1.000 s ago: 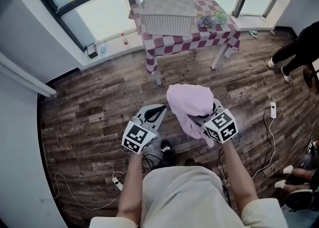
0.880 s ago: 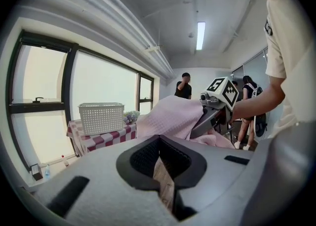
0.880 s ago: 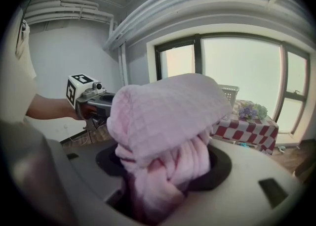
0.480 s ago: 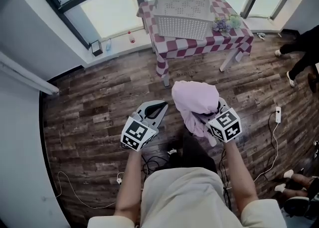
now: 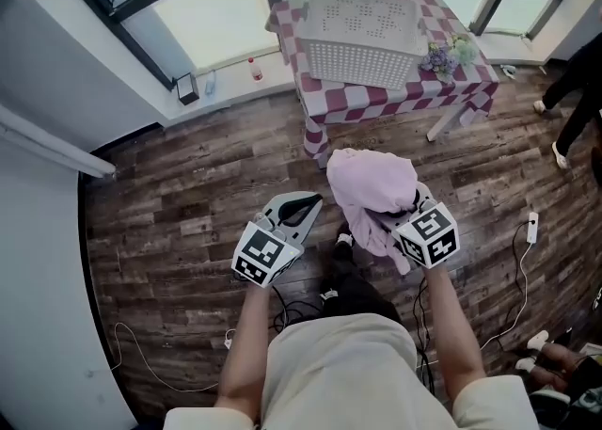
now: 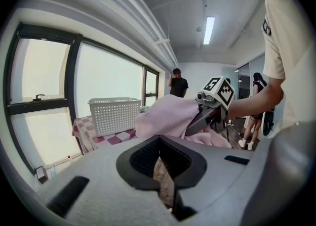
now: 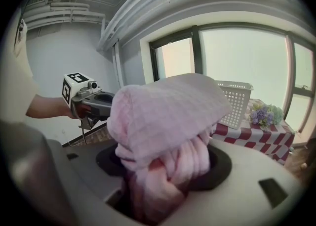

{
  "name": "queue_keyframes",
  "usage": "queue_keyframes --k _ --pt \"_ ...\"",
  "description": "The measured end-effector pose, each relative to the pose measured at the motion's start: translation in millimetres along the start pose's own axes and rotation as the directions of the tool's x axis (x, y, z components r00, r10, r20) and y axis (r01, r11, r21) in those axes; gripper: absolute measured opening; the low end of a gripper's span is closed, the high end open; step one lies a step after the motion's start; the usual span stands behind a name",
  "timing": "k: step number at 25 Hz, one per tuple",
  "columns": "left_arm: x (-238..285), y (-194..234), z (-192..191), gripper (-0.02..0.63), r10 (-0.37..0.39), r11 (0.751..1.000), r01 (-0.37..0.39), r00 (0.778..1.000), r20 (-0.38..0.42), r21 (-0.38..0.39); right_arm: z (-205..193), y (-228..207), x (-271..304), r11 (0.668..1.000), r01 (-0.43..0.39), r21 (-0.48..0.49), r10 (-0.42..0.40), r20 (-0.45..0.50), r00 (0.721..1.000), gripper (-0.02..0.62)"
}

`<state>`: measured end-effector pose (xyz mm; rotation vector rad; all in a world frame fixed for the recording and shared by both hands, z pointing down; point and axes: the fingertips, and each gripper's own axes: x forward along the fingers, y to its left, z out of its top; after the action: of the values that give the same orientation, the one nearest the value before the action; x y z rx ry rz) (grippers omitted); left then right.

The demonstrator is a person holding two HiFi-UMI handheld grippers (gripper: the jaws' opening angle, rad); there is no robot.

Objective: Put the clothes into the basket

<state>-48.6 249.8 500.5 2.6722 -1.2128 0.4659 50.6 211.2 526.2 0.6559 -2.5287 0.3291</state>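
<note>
A bunched pink cloth (image 5: 370, 188) hangs over my right gripper (image 5: 395, 215), whose jaws are shut on it; the cloth hides the fingertips. In the right gripper view the pink cloth (image 7: 163, 121) fills the space between the jaws. My left gripper (image 5: 308, 202) is held beside it, to the left, jaws together and holding nothing. The white perforated basket (image 5: 362, 23) stands on a table with a red-and-white checked cover (image 5: 376, 99), ahead of both grippers, by the window. The basket (image 6: 114, 115) also shows in the left gripper view, behind the cloth (image 6: 165, 116).
A small bunch of flowers (image 5: 450, 52) lies on the table right of the basket. Wooden floor lies between me and the table. A cable and power strip (image 5: 532, 227) lie on the floor at right. A person's legs (image 5: 574, 89) show at the right edge.
The table and basket have come nearer and lower in the head view as the person walks towards them. Both grippers keep their pose; the cloth stays held.
</note>
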Motion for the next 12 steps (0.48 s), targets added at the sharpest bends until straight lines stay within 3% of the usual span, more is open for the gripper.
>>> queue_keyframes --k 12 --pt "66.4 85.9 50.2 0.014 -0.012 0.999 0.011 1.0 0.014 0.039 50.7 -61.0 38.0 1.0 -0.001 -0.008 0.001 0.009 1.0 0.31"
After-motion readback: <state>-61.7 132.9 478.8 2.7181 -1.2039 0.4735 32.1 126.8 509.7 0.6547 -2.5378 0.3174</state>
